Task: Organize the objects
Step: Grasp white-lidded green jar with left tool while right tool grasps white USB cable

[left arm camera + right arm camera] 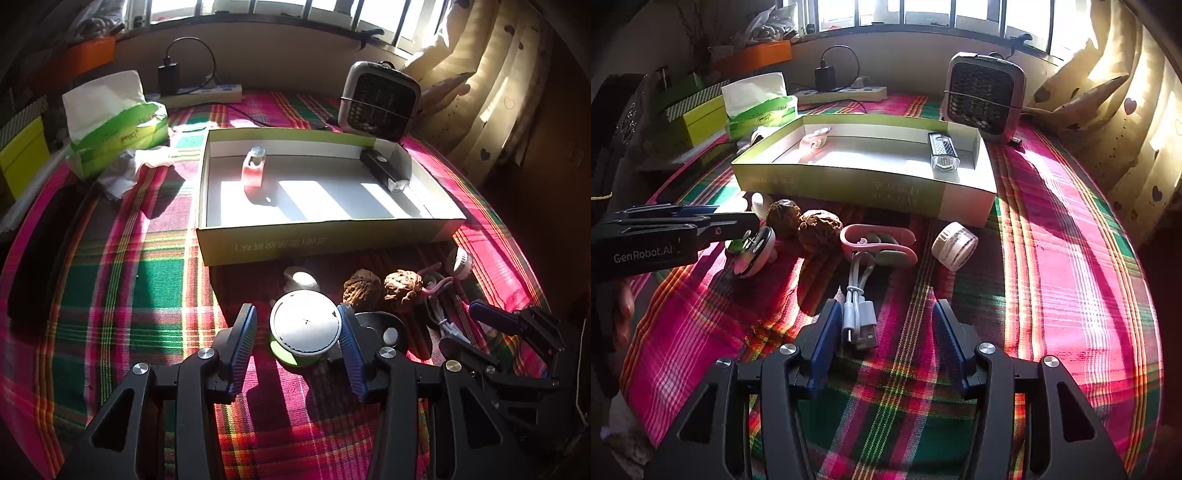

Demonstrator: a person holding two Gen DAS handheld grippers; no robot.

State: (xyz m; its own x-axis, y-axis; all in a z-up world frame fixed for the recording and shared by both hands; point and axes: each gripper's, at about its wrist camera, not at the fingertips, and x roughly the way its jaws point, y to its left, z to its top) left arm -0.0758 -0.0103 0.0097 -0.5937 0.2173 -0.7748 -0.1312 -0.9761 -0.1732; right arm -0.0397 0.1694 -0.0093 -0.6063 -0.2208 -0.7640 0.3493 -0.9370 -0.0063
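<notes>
Left gripper (pixel 297 332) astride round white-lidded jar (pixel 305 325) — plaid woven cloth (pixel 110 295).

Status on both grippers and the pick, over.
Left fingers straddle white-lidded green container, grip unconfirmed. Right gripper open over USB cable. Walnuts close alongside container.

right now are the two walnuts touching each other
Touching: the right wrist view shows the two walnuts pressed side by side with no gap in front of the box.
</notes>
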